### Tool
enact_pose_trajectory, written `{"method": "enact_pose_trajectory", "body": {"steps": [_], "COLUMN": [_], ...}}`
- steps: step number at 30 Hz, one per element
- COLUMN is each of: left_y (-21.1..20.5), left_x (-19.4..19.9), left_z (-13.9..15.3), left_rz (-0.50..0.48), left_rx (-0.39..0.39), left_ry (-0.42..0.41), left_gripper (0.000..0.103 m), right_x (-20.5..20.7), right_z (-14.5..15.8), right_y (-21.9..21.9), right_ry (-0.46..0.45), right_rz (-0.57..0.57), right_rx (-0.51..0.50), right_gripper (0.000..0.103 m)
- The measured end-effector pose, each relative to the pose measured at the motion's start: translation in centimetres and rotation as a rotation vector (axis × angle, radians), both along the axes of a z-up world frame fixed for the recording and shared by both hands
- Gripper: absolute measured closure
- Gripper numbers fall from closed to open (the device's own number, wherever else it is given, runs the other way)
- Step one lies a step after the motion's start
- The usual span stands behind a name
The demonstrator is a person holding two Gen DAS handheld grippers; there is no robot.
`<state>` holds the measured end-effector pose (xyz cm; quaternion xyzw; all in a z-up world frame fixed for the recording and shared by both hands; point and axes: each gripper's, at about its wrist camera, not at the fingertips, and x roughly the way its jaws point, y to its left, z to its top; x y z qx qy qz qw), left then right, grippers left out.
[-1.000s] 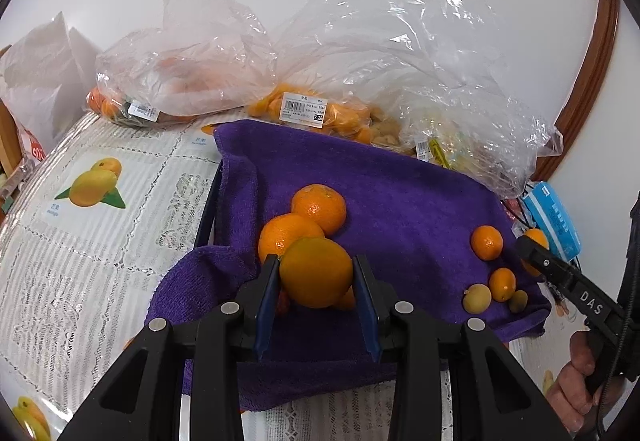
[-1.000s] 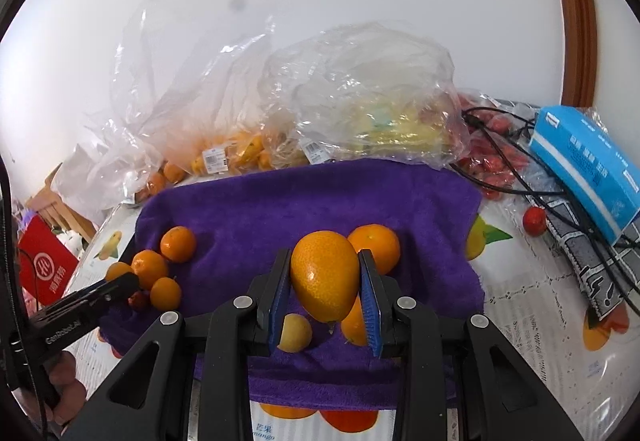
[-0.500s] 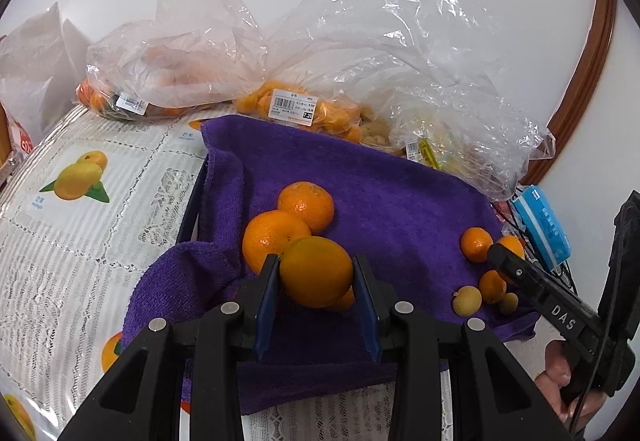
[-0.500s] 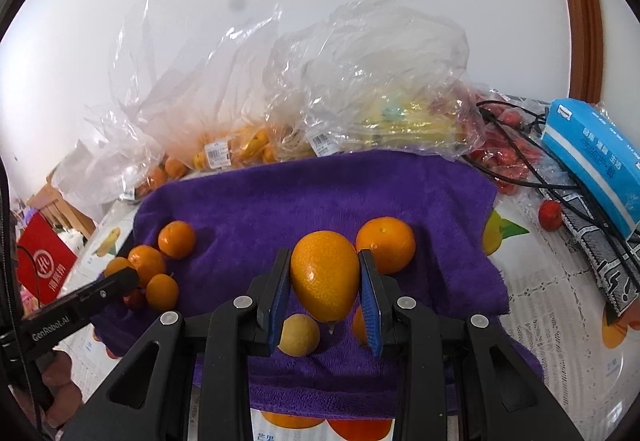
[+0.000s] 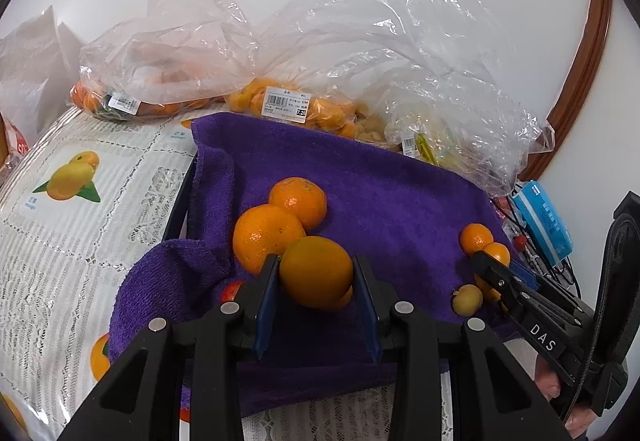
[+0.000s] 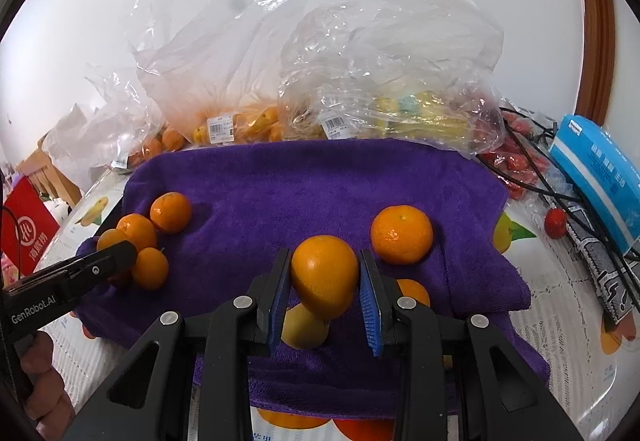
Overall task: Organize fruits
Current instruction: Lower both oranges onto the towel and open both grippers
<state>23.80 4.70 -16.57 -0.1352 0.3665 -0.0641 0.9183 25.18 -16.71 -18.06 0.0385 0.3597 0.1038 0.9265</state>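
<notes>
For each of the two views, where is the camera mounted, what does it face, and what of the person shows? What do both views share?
Left wrist: rides the left tongs, angled down across the purple towel; they clamp an orange; the right tongs and fingers show at right.
Right wrist: rides the right tongs, clamping another orange; the left tongs and fingers show at left.
Shared: towel, plastic bags, blue box.

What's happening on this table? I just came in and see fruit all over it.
A person is sorting fruit with two hand-held grippers. The left gripper is shut on a round orange citrus fruit beside a cluster of oranges on the purple towel. The right gripper grips another orange fruit above a small yellow fruit. Clear plastic bags of fruit sit behind the towel.
</notes>
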Motion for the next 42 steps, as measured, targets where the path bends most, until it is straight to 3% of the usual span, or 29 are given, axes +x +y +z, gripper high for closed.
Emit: {"method": "enact_pose_trajectory", "body": {"steps": [14,36,42], "left_y": [-0.5,-1.4,-1.7], "left_x": [0.2,0.4,0.4], "left_z": [-0.4,-0.7,-0.7], "left_rz": [-0.04,-0.046,-0.06], "left_rx": [-0.018,0.024,0.047], "left_ry": [0.026,0.03,0.035], "left_gripper": [0.069,0.069,0.063], "right_x": [0.4,0.4,0.3], "right_z": [-0.4,-0.6,-0.5], "right_y": [-0.1,-0.2,-0.4], "right_ry": [0.017,0.024,0.021], "right_rz": [-0.019,-0.018,-0.02], "right_rx": [-0.022,-0.024,-0.014], "right_gripper": [0.07,0.07,0.07]}}
